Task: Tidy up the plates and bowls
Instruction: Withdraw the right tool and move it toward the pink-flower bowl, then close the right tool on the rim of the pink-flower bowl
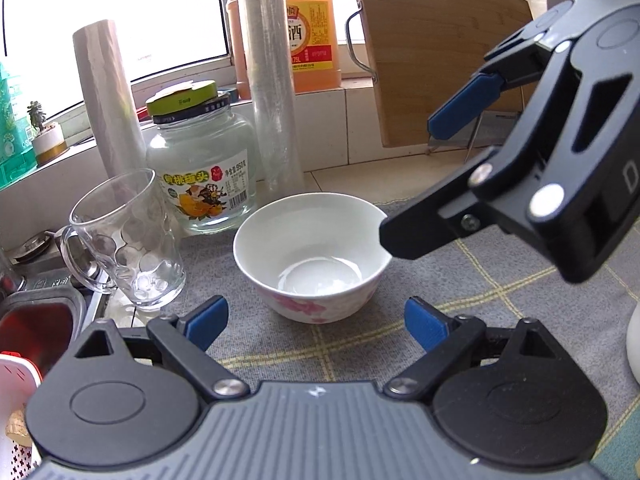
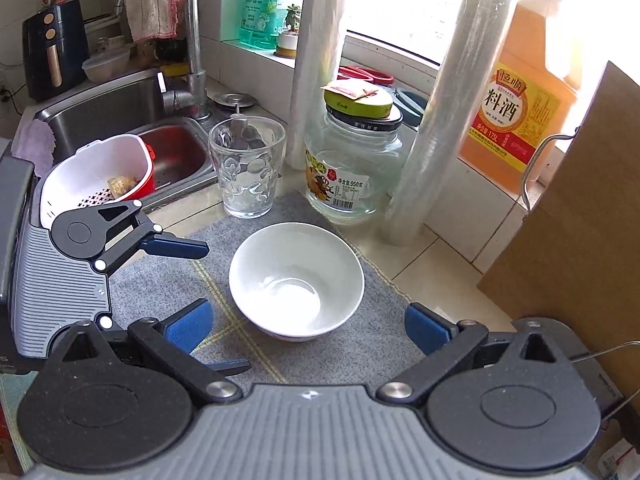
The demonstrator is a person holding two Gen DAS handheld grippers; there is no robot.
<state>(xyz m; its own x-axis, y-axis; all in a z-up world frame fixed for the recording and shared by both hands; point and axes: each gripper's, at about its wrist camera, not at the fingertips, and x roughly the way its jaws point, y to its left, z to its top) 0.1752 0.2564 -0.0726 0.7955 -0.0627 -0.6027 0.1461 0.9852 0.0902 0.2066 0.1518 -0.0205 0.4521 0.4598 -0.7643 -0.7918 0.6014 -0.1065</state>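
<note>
Both grippers, left [image 1: 316, 320] and right [image 2: 306, 326], are held wide open with nothing grasped. An empty white bowl [image 1: 312, 256] is seen upright on the grey mat [image 1: 500, 300], just beyond the fingertips.

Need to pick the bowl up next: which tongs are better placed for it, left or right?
Probably the right tongs: open, with the white bowl centred just ahead between the fingers. The left tongs are open and lined up too, but the glass mug stands close beside their left finger.

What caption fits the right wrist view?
Open right gripper above an empty white ceramic bowl on a grey mat.
</note>
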